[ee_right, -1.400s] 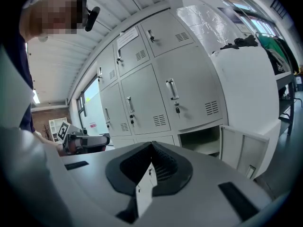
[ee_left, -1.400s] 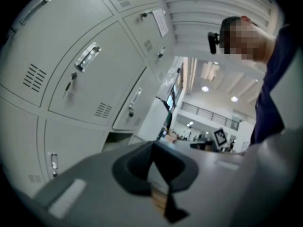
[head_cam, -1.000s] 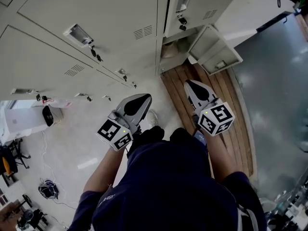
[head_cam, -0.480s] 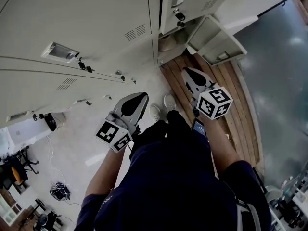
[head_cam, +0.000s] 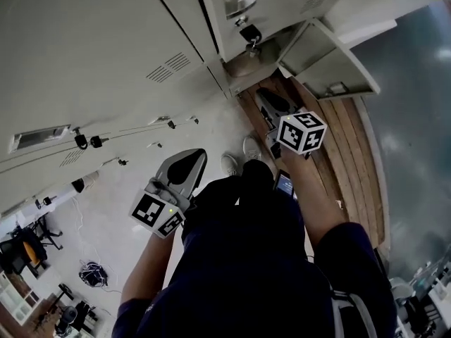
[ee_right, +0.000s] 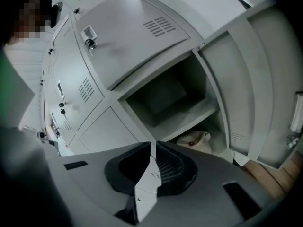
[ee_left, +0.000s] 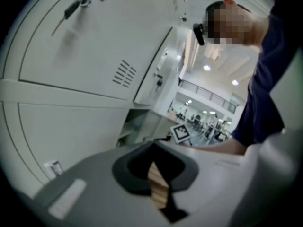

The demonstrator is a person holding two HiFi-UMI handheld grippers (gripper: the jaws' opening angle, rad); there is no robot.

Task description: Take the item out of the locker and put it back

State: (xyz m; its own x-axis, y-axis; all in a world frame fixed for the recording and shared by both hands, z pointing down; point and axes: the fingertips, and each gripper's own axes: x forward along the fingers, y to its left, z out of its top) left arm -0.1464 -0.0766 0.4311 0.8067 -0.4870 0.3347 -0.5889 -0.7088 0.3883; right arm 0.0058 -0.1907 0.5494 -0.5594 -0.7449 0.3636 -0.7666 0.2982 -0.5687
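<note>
Compared with a second ago, the right claw (head_cam: 266, 101) sits closer to the open grey metal locker (head_cam: 248, 56), and the left claw (head_cam: 190, 159) sits nearer the person's body, low at about 8 o'clock from the right one.

Both claws are clenched and empty. The right claw's (ee_right: 151, 145) tips meet with nothing between them, and the left claw (ee_left: 152, 149) shows only a thin slit with the floor beyond.

From the right gripper view, the locker has a bare inner shelf (ee_right: 182, 119). The cream soft bundle (ee_right: 194, 140), which I take to be the task's item, lies under that shelf at about 5 o'clock from it, on the locker floor. It is untouched, so the taking out has not begun.

The swung-open locker door (head_cam: 331, 65) stands at roughly 2 o'clock from the right claw in the head view, over the brown slatted wooden platform (head_cam: 345, 146).

Risks from here:
- The claw reaches the bundle while clenched and merely shoves it deeper.
- The claw knocks the shelf edge, since the space under it looks tight.
- The soft bundle sags or snags on the locker's lip if it is pinched by a loose fold.
- The person's forearm bumps the door.
</note>
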